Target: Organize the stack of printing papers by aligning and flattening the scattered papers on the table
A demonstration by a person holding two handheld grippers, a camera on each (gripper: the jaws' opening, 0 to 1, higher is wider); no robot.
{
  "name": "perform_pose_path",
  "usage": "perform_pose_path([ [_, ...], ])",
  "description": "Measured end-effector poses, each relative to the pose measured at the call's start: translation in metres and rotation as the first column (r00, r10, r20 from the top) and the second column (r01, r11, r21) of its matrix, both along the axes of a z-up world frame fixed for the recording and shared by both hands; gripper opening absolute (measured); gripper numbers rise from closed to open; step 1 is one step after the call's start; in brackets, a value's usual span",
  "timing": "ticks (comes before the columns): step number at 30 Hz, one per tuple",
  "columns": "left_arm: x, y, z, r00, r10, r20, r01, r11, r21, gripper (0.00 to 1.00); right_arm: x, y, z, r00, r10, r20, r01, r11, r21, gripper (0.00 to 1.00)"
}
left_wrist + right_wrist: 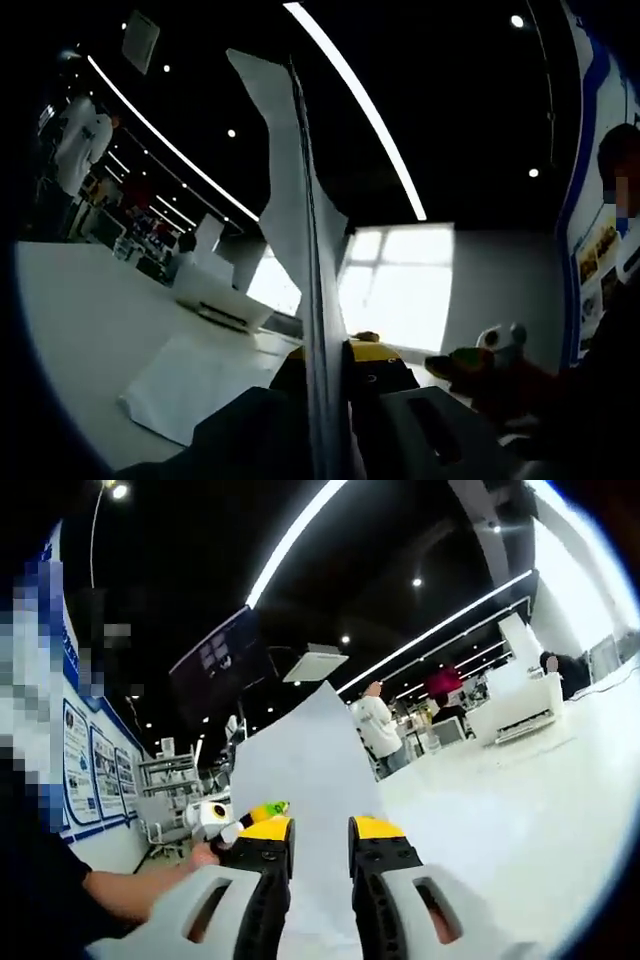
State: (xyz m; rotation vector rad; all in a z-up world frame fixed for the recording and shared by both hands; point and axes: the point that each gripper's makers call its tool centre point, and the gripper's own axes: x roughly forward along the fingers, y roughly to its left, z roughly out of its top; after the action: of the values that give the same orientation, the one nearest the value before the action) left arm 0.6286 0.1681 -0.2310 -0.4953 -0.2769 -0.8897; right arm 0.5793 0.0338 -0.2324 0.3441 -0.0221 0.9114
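Left gripper view: the paper stack [305, 250] is seen edge-on, raised upright between the jaws of the left gripper [330, 420], which appear closed onto its lower part. 1 loose sheet [195, 385] lies flat on the white table [80, 320], apart from the lifted stack.

In the right gripper view, the same stack [305, 780] is seen face-on, rising between the jaws of the right gripper [320, 865]. The jaws stand narrow with paper between them, but whether the pads press on it cannot be told. The left gripper [235, 820] is seen beside it, in the person's hand [200, 858].

The step in hand is judged to be squaring the stack. It would be done well if the sheets were kept vertical, the lower edge tapped down on the table, and the hold loosened slightly so stray sheets can slide level. The flat sheet should be added before the stack is laid down and pressed.
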Motion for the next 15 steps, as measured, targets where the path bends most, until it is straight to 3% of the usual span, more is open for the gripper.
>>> perform_pose_path([
  [5, 0.0, 0.001, 0.0, 1.0, 0.004, -0.003, -0.004, 1.0, 0.003, 0.06, 0.002, -0.002, -0.003, 0.999, -0.014, 0.037, 0.018, 0.994, -0.106, 0.22],
  [15, 0.0, 0.001, -0.001, 1.0, 0.013, -0.005, -0.013, 1.0, 0.012, 0.06, 0.011, -0.017, -0.002, 0.997, -0.048, 0.065, 0.06, 0.98, -0.192, 0.27],
])
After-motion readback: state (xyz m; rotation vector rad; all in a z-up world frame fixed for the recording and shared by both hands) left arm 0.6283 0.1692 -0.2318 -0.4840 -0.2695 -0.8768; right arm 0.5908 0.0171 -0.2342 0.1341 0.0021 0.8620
